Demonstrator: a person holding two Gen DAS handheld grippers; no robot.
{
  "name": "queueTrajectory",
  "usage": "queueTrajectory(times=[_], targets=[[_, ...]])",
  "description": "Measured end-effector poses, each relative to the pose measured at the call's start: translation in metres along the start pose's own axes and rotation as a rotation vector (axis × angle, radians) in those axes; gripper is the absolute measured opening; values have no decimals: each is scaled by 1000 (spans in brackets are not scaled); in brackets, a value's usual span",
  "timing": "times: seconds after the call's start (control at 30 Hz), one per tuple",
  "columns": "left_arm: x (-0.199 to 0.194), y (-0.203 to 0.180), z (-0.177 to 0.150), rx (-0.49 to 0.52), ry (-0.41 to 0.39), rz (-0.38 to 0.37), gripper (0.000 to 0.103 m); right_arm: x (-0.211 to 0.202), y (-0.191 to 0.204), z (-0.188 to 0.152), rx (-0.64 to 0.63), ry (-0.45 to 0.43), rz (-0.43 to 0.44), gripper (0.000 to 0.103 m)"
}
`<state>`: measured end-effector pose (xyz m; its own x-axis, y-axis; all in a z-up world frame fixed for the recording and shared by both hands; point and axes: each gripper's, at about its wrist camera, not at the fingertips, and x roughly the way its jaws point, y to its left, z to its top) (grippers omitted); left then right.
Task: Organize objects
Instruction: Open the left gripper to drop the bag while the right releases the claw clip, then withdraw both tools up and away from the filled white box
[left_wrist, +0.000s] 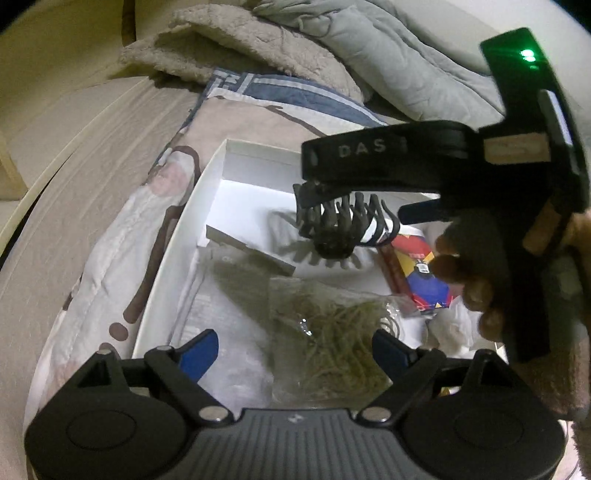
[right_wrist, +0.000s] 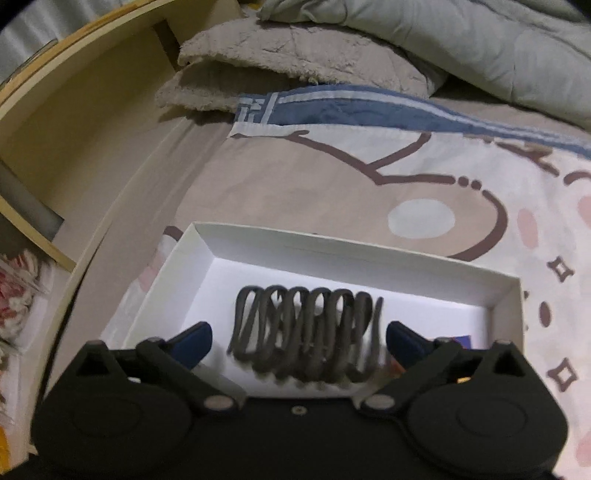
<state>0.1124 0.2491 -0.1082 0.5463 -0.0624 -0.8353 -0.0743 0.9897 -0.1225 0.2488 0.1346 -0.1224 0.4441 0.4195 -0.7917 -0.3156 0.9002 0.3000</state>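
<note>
Over the white box on the bed, hair claw between wide-open fingers

From my remote seat, I read the right gripper as parked above the box's bare far end so the claw lands beside the things already sorted there: a bag of rubber bands and a colourful pack. Its blue pads stand fully apart; a gap shows on the left side of the blurred claw, so I judge it loose, not pinched. My left gripper hangs over the bag, fingers spread and empty, touching nothing.
</note>
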Motion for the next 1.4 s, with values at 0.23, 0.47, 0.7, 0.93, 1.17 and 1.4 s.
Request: queueTrajectory(times=[0.23,0.47,0.7,0.93,1.17,1.4], targets=[[-8,-7,0,3,-16,-6,90,-30,-3,-7,-99,4,7,103],[-27,-15,1,-20,-36,-4,90,-75,-12,-18,-144,-24,21,103],[-47,-21,-3,-21,-48,13,91,-125,-26,-34,-169,-74,14,103],[-67,-25,-10,-17,-73,34,92,-167,-40,-51,-185,-123,1,103],[-95,-29,-18,-38,-121,42,97,-199,-57,-75,-177,-153,-25,103],[-129,-39,-28,-53,-176,49,103,-229,-68,-95,-178,-187,-41,103]])
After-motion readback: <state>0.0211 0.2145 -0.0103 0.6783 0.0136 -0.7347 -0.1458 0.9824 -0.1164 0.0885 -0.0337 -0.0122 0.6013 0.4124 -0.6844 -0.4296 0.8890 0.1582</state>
